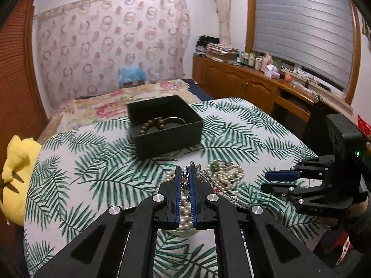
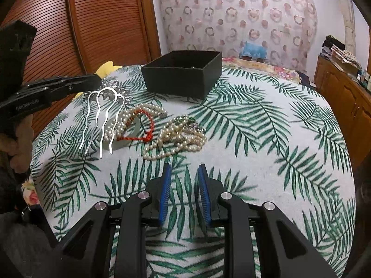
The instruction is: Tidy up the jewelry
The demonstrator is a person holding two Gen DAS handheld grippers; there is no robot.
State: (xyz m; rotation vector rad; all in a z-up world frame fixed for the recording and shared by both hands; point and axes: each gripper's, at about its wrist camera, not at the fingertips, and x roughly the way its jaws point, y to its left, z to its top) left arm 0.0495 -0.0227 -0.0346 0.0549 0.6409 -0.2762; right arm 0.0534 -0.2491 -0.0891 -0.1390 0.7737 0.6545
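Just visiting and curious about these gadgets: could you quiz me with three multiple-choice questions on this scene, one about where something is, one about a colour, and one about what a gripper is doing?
1. Where is the brown bead bracelet?
A. inside the black box
B. on the leaf-print cloth
C. in the right gripper

2. What colour is the cord beside the pearl strands?
A. blue
B. red-orange
C. black

3. What is the left gripper doing?
A. wide open, empty
B. resting in the box
C. shut on the silver hair comb

Answers: 1 A, the beads lie within the box walls. 2 B, a red-orange loop lies on the cloth. 3 C, the comb's prongs hang from its closed fingers.
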